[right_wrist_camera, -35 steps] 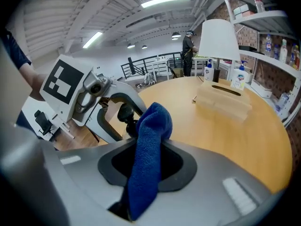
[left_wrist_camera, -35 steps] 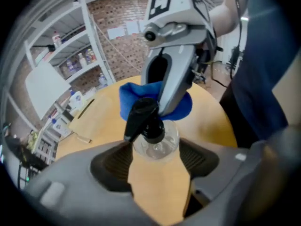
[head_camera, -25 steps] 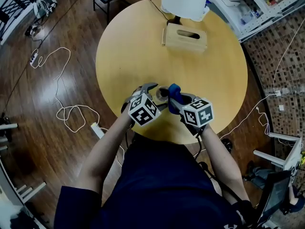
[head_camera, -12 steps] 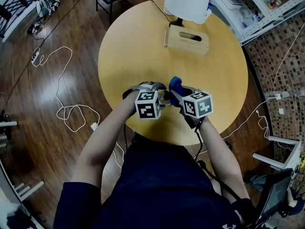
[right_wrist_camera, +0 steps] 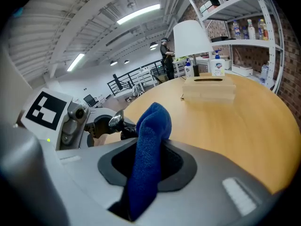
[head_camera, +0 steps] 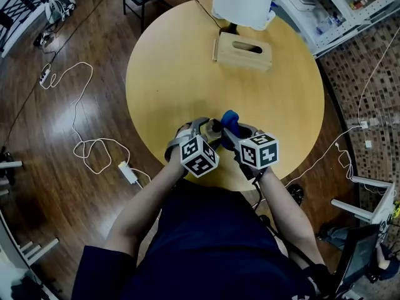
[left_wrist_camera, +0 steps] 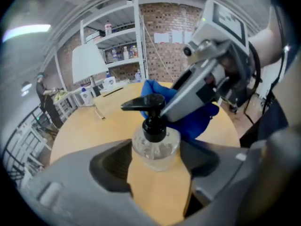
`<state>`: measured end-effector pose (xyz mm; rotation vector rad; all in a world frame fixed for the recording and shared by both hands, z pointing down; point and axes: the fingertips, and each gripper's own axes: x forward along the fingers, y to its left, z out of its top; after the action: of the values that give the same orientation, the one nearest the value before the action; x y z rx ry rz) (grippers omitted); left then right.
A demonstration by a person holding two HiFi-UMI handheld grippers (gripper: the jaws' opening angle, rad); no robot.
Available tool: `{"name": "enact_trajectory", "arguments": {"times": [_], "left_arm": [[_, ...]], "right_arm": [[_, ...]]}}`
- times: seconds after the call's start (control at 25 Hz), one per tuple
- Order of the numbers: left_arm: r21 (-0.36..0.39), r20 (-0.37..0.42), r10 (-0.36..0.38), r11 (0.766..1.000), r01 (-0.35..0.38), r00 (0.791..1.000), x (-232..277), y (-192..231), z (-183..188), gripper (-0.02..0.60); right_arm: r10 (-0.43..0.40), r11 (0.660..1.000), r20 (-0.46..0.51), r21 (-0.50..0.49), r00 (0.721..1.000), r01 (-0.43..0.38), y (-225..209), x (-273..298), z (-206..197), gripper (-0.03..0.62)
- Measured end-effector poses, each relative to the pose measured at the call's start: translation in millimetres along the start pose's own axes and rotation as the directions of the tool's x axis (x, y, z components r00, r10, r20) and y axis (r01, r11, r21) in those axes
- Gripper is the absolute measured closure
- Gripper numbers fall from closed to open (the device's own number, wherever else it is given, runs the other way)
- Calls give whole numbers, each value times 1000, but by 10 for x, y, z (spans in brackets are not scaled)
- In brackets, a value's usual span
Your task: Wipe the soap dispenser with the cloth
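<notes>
**Soap dispenser** (left_wrist_camera: 153,136): clear round bottle with a black pump. It stands upright on the round wooden table (head_camera: 175,74), near the edge closest to the person. It sits between the two fingers of the left gripper (left_wrist_camera: 157,147). The dark pads (left_wrist_camera: 113,161) meet the bottle's sides, so the grip is wide and closed on the glass. The pump spout points to the left in the left gripper view. The fill level cannot be read.

**Cloth** (right_wrist_camera: 146,157): blue and folded. It is pinched between the fingers of the right gripper (right_wrist_camera: 153,149), which are drawn in narrow on it. The free end stands up past the fingertips. In the left gripper view the cloth (left_wrist_camera: 200,121) sits just behind and to the right of the pump head. Whether it touches the pump cannot be told. In the head view it shows as a blue tuft (head_camera: 229,119) just beside the dispenser, between the two grippers.

**Tissue box** (head_camera: 244,50): wooden, with a slot in the top, on the far side of the table and well apart from the grippers. Its contents cannot be made out.

**Lamp** (head_camera: 244,2): white shade, just behind the tissue box.

**Shelves** (right_wrist_camera: 244,29): white and open, beyond the table, holding several bottles.
</notes>
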<state>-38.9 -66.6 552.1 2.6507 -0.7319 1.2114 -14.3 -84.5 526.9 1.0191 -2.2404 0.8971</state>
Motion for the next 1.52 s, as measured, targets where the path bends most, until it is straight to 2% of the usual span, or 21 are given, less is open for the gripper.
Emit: {"name": "enact_trajectory", "arguments": {"times": [0.08, 0.16, 0.28, 0.36, 0.4, 0.44, 0.52, 0.56, 0.64, 0.68, 0.76, 0.84, 1.0, 1.12, 1.2, 1.24, 1.32, 1.44, 1.52], "left_arm": [[78, -11, -18, 997, 19, 1000, 26, 10, -14, 265], [153, -23, -83, 985, 86, 996, 34, 7, -19, 267], [279, -63, -190, 939, 200, 980, 30, -1, -22, 267], [321, -88, -226, 916, 242, 970, 11, -10, -37, 265], [315, -92, -222, 918, 240, 971, 2, -9, -45, 263], [283, -87, -204, 933, 220, 975, -5, -1, -49, 261], [147, -48, -132, 979, 138, 990, -27, 21, -40, 235], [60, -24, -88, 994, 89, 996, -37, 26, -34, 235], [-78, 8, -4, 997, 5, 1000, -27, 8, -32, 235], [-110, 18, 32, 993, -30, 999, -5, -3, -32, 235], [-108, 28, 91, 990, -87, 995, 48, 2, -40, 236], [-61, 37, 100, 993, -97, 994, 79, 18, -55, 251], [93, 28, -27, 995, 25, 999, 59, 10, -100, 271], [220, -10, -111, 969, 111, 994, 52, 8, -166, 291], [265, -38, -134, 954, 139, 990, 70, 15, -216, 301], [265, -48, -134, 954, 142, 990, 79, 18, -236, 301], [219, -35, -111, 969, 116, 993, 78, 2, -239, 288], [72, 62, -17, 997, 12, 998, 9, -40, -127, 252], [-25, 104, 59, 998, -57, 993, -6, -31, -64, 239]], "right_arm": [[-7, 1000, -7, -20, 1000, 7, -38, 37, 53, 499], [-12, 1000, -6, -29, 1000, 12, -94, 91, 131, 499], [-6, 1000, 2, -12, 1000, 6, -160, 170, 241, 499], [-9, 1000, 4, -1, 1000, 9, -169, 205, 272, 499], [-12, 1000, 8, 3, 1000, 12, -165, 210, 271, 499], [-16, 1000, 14, 8, 1000, 16, -158, 202, 260, 500], [-22, 999, 31, 23, 999, 21, -139, 148, 218, 500], [-24, 999, 40, 31, 999, 23, -124, 111, 189, 500], [-29, 999, 49, 31, 998, 27, -77, 37, 116, 500], [-31, 999, 50, 24, 998, 30, -49, 8, 75, 500], [-35, 999, 45, 12, 998, 34, -3, -18, 15, 500], [-36, 999, 30, -2, 999, 36, -1, 1, 7, 500], [-24, 1000, 23, 1, 999, 24, -101, 108, 158, 499], [-9, 999, 43, 53, 999, 7, -181, 191, 251, 499], [-12, 997, 52, 76, 999, 9, -206, 213, 271, 499], [-16, 996, 58, 83, 998, 11, -207, 212, 276, 499], [-24, 995, 70, 96, 997, 17, -191, 179, 271, 499], [-30, 997, 68, 67, 997, 26, -114, 75, 182, 499], [-32, 999, 54, 16, 998, 32, -50, 30, 107, 499]]}}
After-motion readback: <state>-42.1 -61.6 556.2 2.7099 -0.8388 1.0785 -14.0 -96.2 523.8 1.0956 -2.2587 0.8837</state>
